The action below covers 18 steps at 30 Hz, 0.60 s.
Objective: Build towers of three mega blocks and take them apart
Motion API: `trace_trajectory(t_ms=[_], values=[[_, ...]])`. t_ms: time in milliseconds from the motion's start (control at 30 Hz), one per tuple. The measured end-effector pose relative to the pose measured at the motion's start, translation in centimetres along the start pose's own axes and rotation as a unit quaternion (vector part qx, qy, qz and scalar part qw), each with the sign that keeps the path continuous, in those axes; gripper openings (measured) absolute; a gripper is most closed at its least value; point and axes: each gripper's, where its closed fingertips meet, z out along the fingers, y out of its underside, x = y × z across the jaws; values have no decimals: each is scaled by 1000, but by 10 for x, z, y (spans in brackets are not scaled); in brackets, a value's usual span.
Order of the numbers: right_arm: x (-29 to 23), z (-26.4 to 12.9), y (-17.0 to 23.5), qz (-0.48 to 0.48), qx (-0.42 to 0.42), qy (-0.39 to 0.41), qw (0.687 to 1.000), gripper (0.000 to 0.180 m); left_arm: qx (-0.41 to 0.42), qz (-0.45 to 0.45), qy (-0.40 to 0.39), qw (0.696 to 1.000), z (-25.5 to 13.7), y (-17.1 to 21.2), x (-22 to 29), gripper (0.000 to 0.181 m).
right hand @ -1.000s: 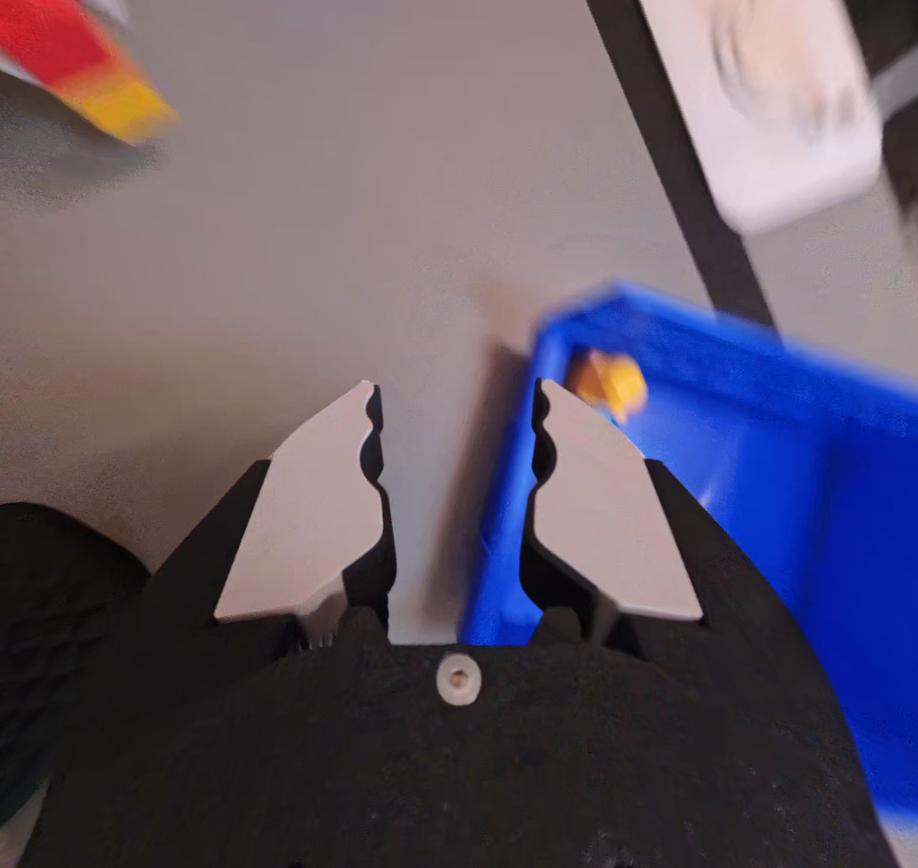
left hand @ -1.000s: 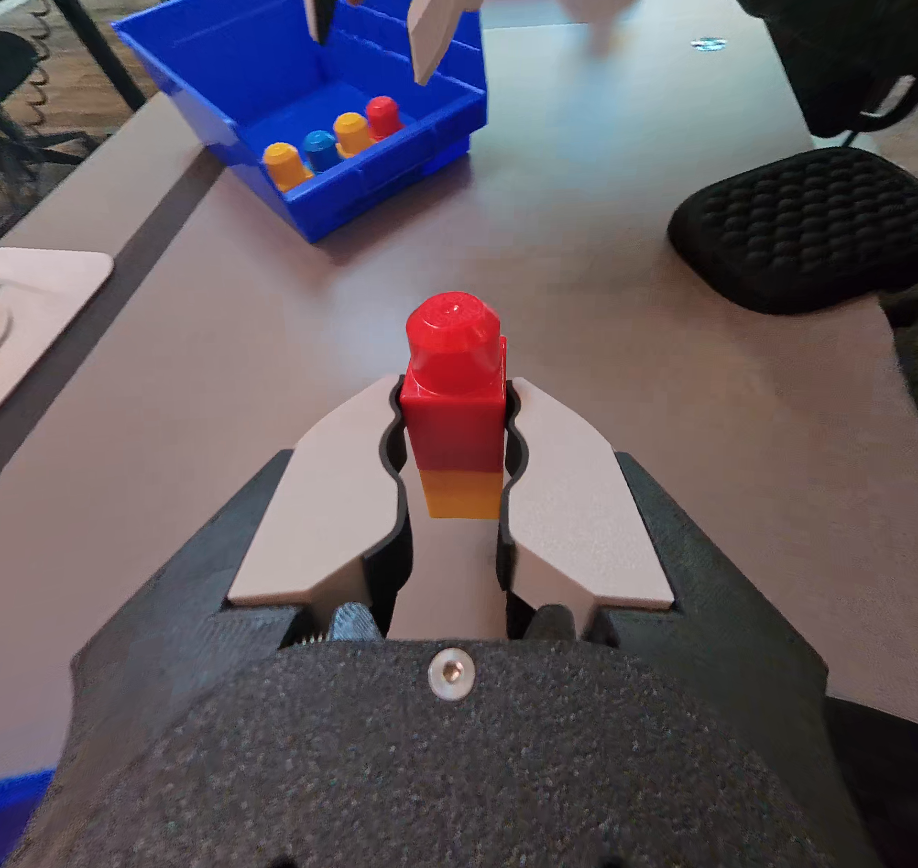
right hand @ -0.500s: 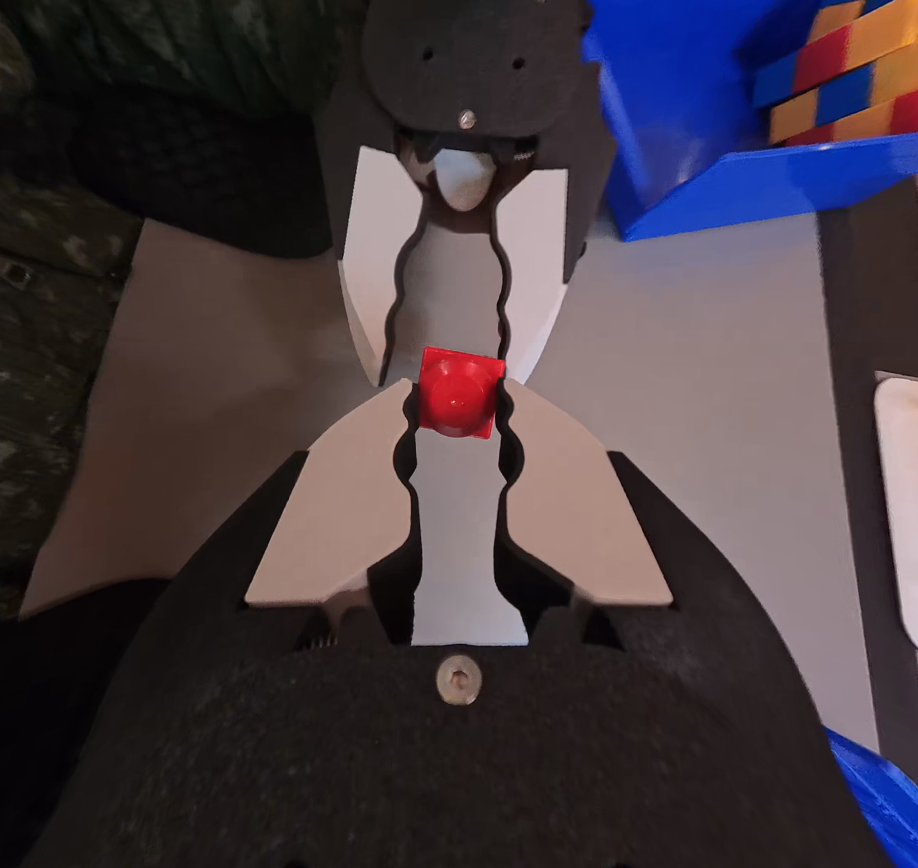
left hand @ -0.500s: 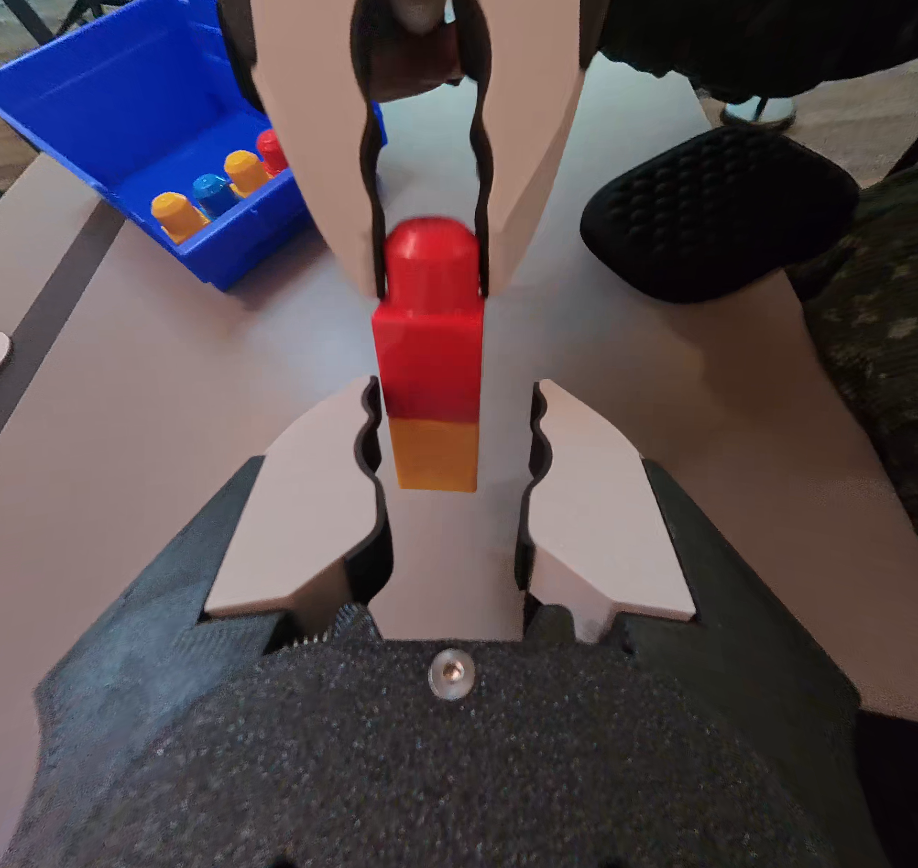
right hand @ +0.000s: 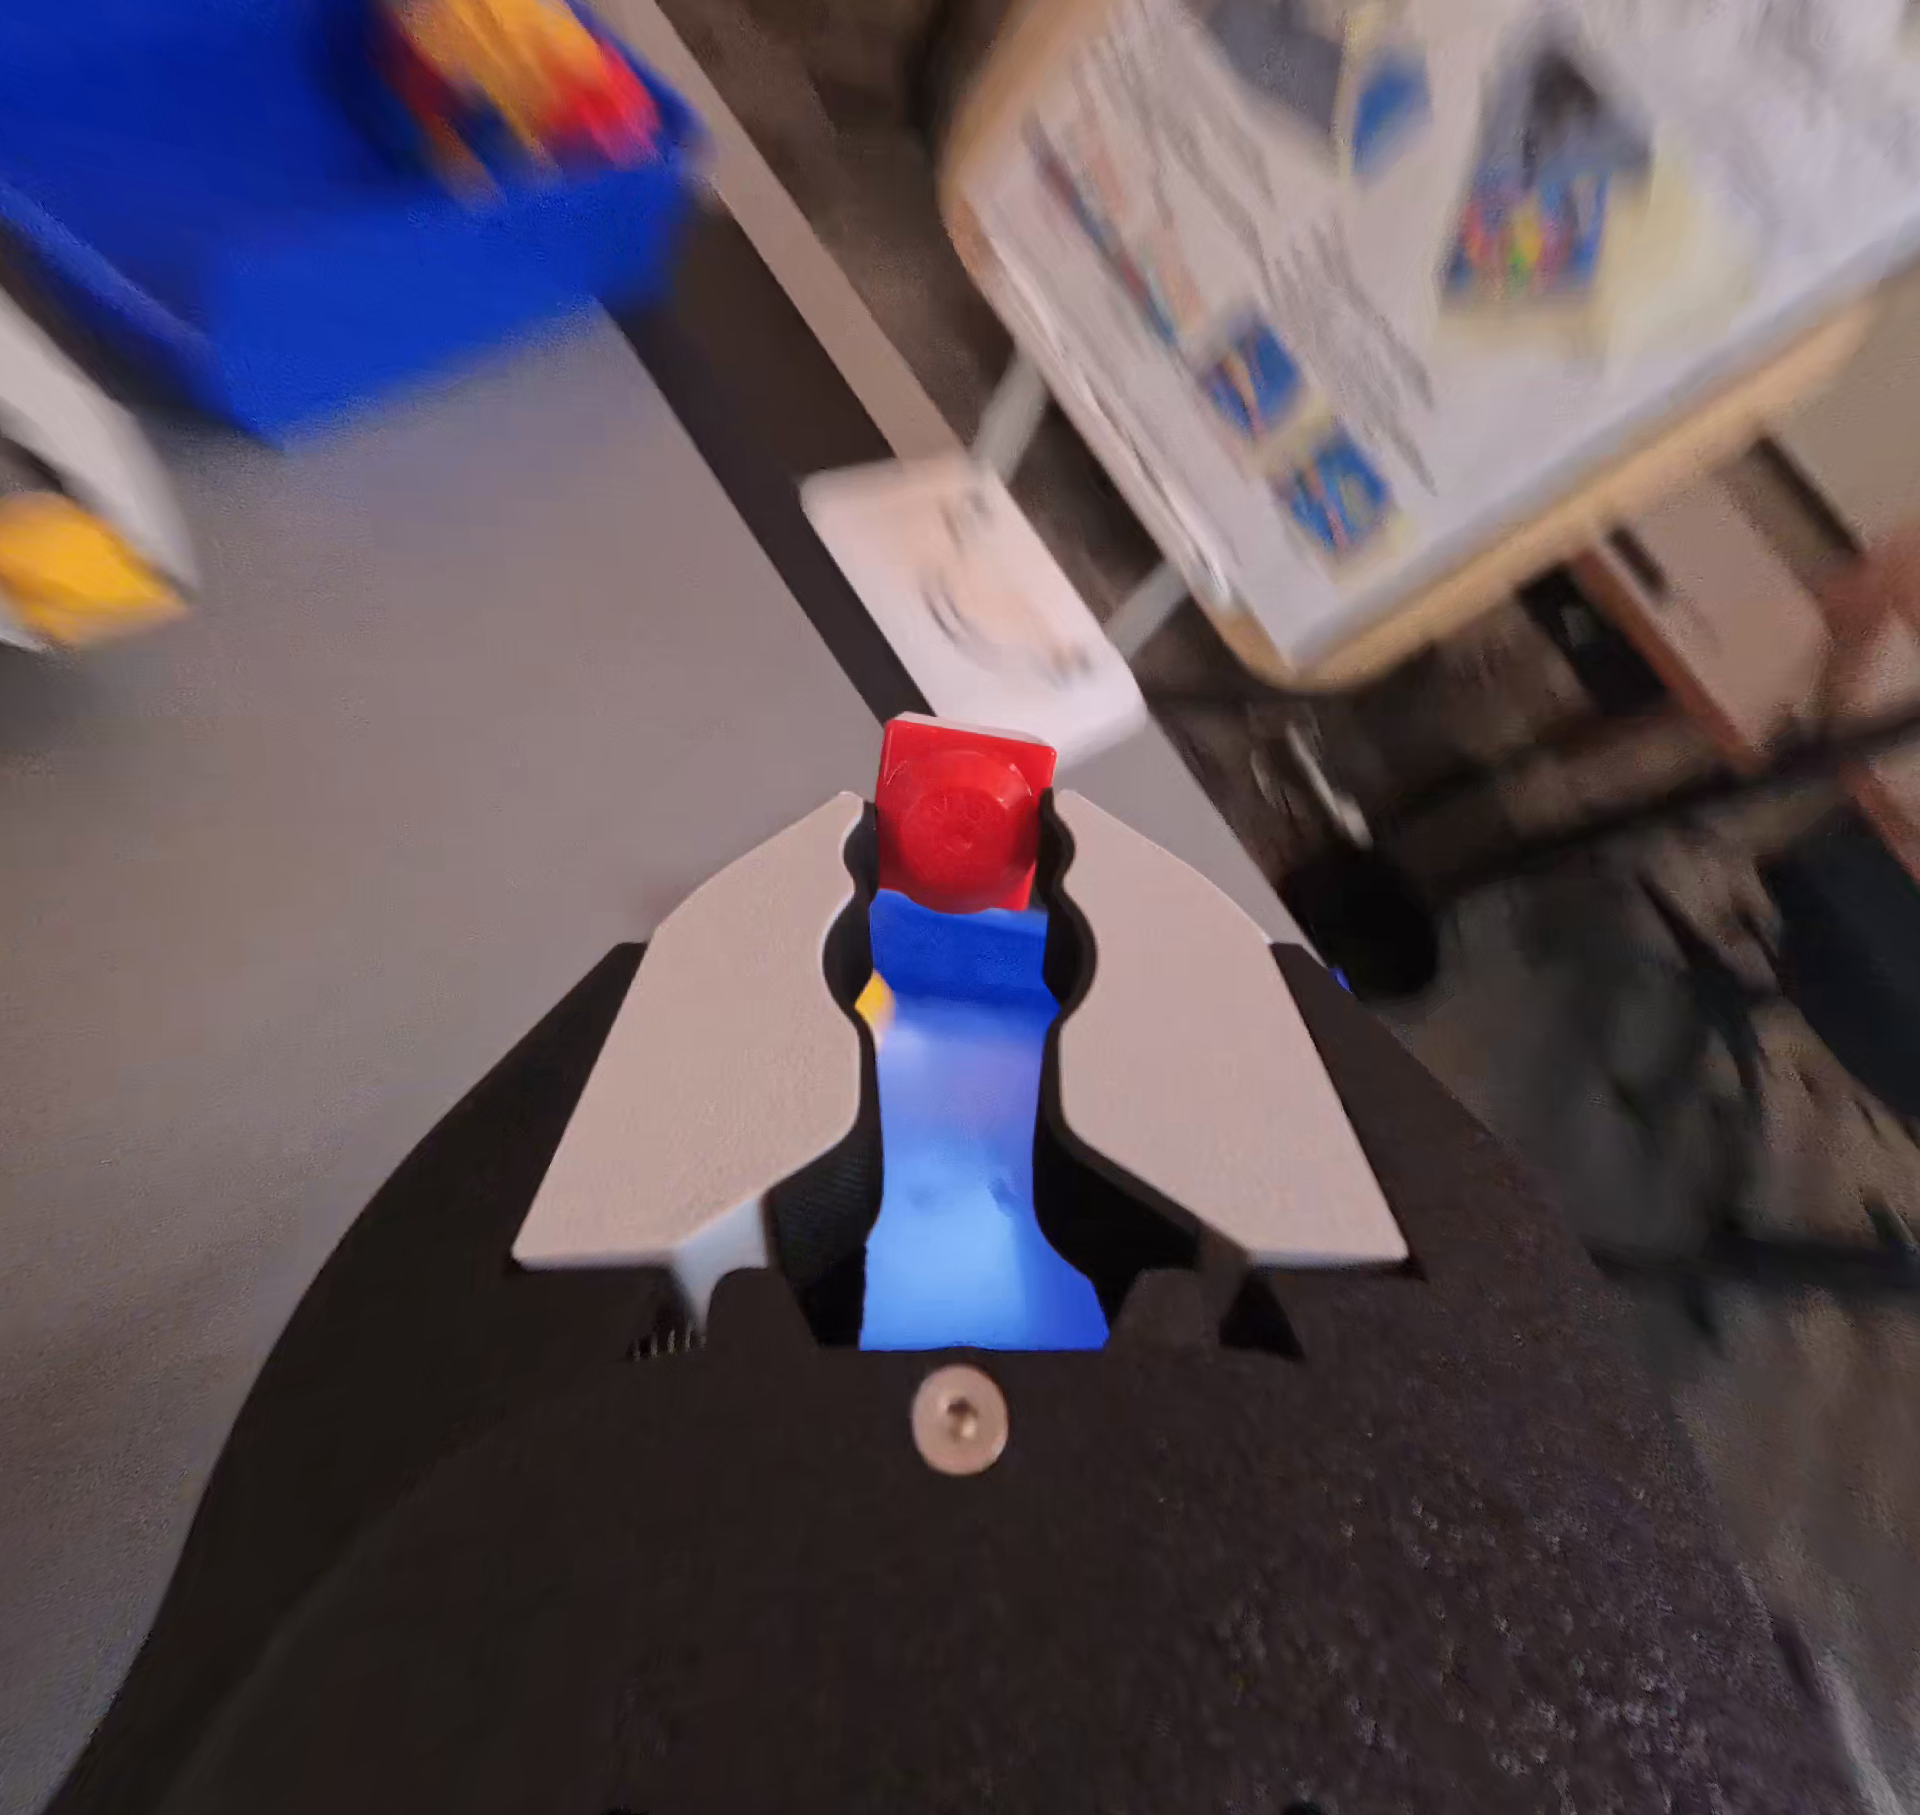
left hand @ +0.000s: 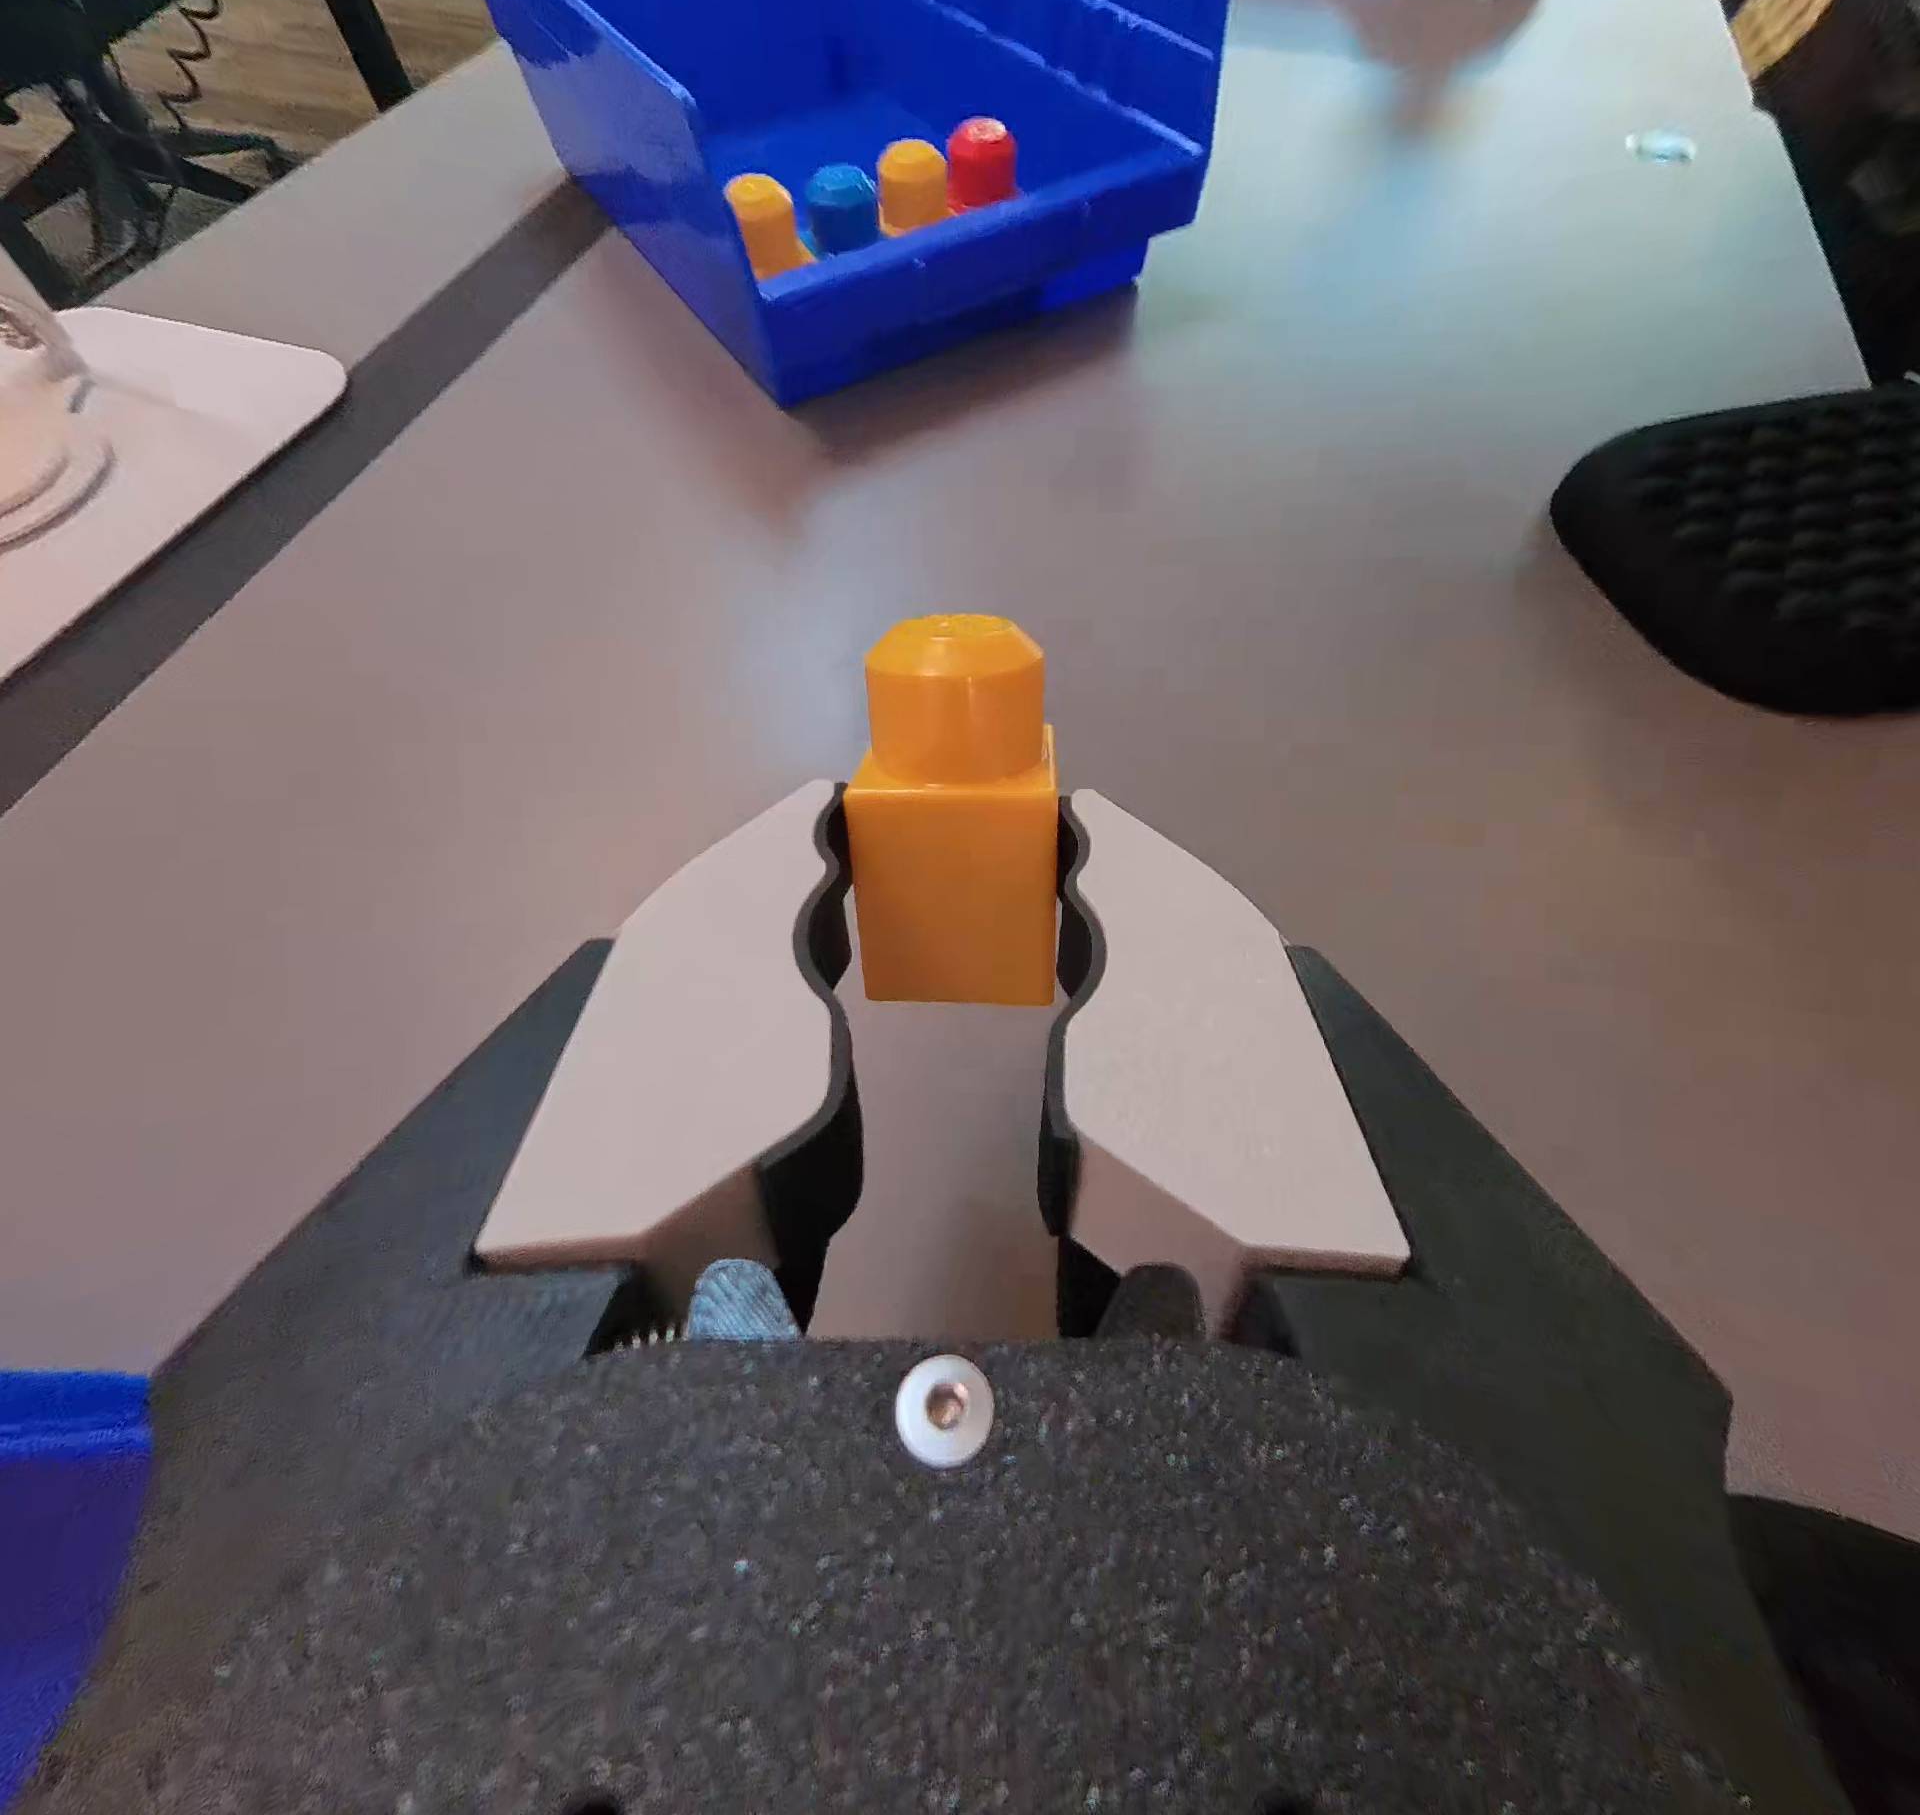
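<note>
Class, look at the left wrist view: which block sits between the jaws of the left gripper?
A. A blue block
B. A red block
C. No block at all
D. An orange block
D: the left gripper has its jaws closed against the sides of a single orange block, stud up, above the table; the red block is in the right gripper.

The red block (right hand: 961,815) has come off the orange block (left hand: 951,872). The left tongs (left hand: 951,887), open half a second ago, now clamp the orange block alone. The right tongs (right hand: 956,856) have carried the red block away and hold it over a blue bin (right hand: 966,1194), the left tongs now at their 9 o'clock.
</note>
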Motion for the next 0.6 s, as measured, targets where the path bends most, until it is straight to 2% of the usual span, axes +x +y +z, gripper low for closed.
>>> trace_trajectory(t_ms=[33,100,200,267,400,600], values=[[17,13,27,10,-59,20,998,29,8,-2,-4,1000,-1,0,-2,37],[30,40,79,42,-149,6,988,29,8,3,-9,1000,1,3,-2,37],[30,76,143,77,-237,-23,968,30,-8,15,-16,1000,5,10,-3,37],[22,95,172,105,-269,-48,956,30,-9,15,-11,1000,8,11,-1,37],[4,123,194,150,-272,-94,946,30,-14,16,-9,1000,10,16,-2,37],[-11,140,191,167,-257,-140,942,31,-15,19,5,1000,13,18,4,37]])
